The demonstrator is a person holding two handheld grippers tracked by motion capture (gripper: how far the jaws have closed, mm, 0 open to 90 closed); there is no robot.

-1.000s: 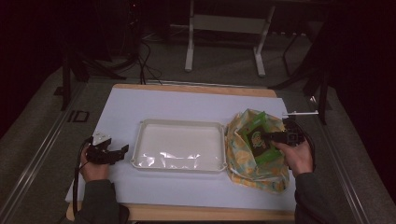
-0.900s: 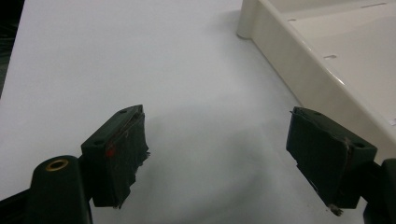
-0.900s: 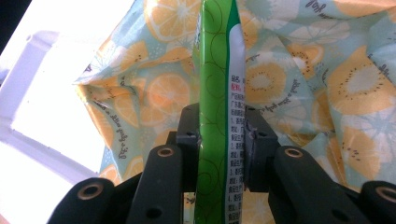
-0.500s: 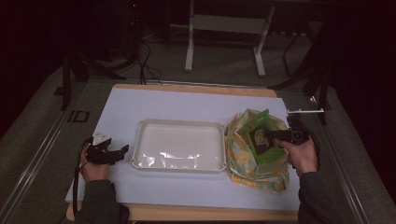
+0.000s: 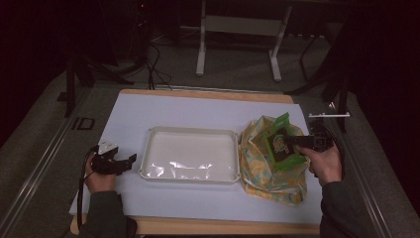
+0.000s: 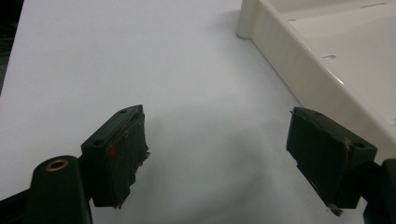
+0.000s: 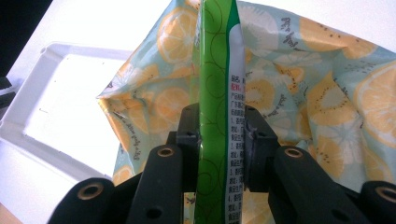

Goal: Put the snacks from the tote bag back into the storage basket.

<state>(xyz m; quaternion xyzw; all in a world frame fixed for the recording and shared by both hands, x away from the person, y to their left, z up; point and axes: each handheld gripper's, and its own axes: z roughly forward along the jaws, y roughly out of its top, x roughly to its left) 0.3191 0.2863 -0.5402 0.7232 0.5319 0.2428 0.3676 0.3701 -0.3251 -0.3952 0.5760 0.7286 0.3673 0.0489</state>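
The right gripper point(image 7: 219, 135) has its black jaws pressed tight on either face of a thin green packet point(image 7: 217, 93), which stands edge-on between them with small printed text running down its side. In the high view that green packet point(image 5: 281, 144) sits over a fruit-patterned bag point(image 5: 270, 163) printed with lemon and kiwi slices, crumpled on the right part of the white table sheet point(image 5: 198, 111) and touching the right wall of a shallow cream tray point(image 5: 190, 134). The right hand point(image 5: 324, 161) grips the tool from the table's right edge. The left gripper point(image 6: 219, 158) hangs low over bare sheet with its jaws spread wide and nothing between them, just beside the tray's left wall point(image 6: 299, 74), held in the left hand point(image 5: 99, 178).
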